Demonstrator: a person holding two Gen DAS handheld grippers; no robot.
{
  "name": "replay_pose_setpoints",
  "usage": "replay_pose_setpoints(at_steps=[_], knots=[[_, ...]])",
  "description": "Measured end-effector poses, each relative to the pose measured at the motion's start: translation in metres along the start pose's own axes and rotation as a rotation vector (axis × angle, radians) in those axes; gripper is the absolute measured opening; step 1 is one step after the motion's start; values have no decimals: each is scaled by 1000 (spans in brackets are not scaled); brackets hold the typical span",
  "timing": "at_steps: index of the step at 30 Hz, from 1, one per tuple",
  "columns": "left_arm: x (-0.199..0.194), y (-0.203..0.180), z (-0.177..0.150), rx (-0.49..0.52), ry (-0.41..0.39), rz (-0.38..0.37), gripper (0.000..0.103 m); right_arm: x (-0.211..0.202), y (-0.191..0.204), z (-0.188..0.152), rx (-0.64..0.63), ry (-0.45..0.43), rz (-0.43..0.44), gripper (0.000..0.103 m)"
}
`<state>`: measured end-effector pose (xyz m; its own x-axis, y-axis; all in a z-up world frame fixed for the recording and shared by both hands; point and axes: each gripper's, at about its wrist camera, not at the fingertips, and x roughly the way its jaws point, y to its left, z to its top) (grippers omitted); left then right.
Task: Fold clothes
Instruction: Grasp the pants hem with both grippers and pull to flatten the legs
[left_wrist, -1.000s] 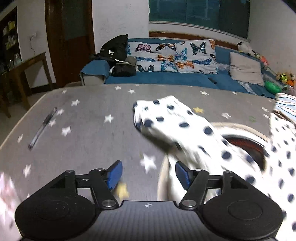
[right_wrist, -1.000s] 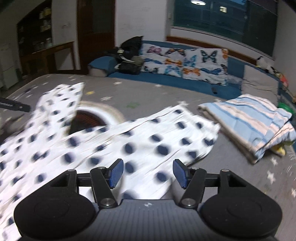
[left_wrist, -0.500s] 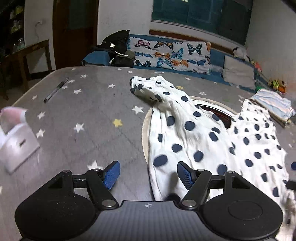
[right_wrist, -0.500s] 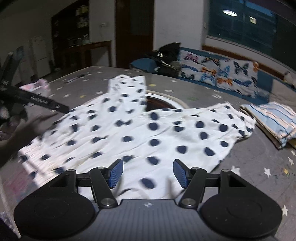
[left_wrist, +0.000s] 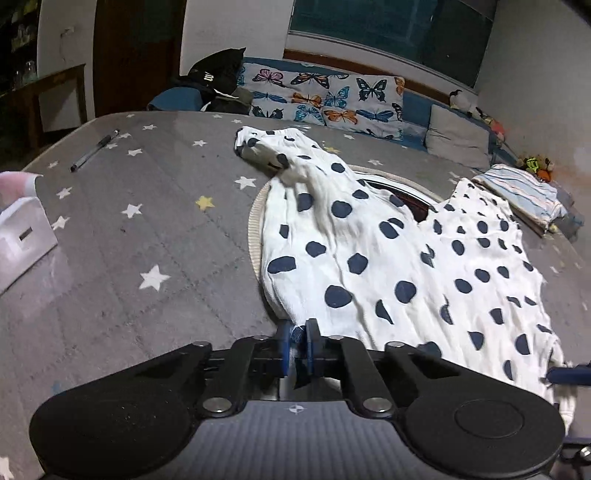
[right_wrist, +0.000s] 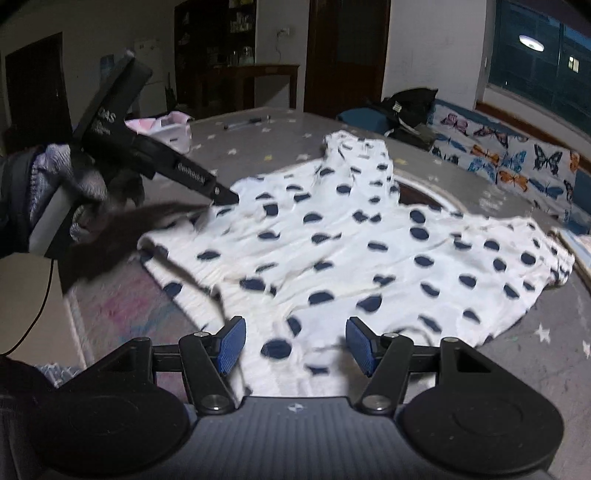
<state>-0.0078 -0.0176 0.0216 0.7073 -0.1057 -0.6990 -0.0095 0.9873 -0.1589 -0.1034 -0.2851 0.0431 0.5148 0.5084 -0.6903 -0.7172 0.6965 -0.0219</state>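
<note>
A white garment with dark blue dots (left_wrist: 388, 258) lies spread on the grey star-patterned table (left_wrist: 147, 229). My left gripper (left_wrist: 297, 345) is shut on the garment's near hem. In the right wrist view the same garment (right_wrist: 362, 251) lies ahead, and the left gripper (right_wrist: 218, 194) pinches its left edge. My right gripper (right_wrist: 293, 343) is open, its blue pads either side of the near hem, low over the cloth. The right gripper's tip shows at the left wrist view's right edge (left_wrist: 569, 374).
A round woven mat (left_wrist: 255, 221) lies partly under the garment. A folded striped cloth (left_wrist: 524, 195) lies at the far right. A pen (left_wrist: 94, 151) and a white box (left_wrist: 22, 236) are at the left. A sofa with butterfly cushions (left_wrist: 325, 99) stands behind the table.
My left gripper has closed on the garment's near hem; it was open before. Both grippers have drawn back towards the near edge. The garment now lies flatter.
</note>
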Motion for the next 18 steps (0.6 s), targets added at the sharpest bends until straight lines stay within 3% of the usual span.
replay_pose_setpoints(at_steps=[5,12,18], knots=[[-18,1,-4,-49,-12,24,5,-2,0,-11,13,34,-3,56],[-34,6,-25,-87,38,69,6,-8,-4,-19,25,52,17,49],[-38,6,-23,-70,28,67,6,-15,-3,-17,8,70,25,32]])
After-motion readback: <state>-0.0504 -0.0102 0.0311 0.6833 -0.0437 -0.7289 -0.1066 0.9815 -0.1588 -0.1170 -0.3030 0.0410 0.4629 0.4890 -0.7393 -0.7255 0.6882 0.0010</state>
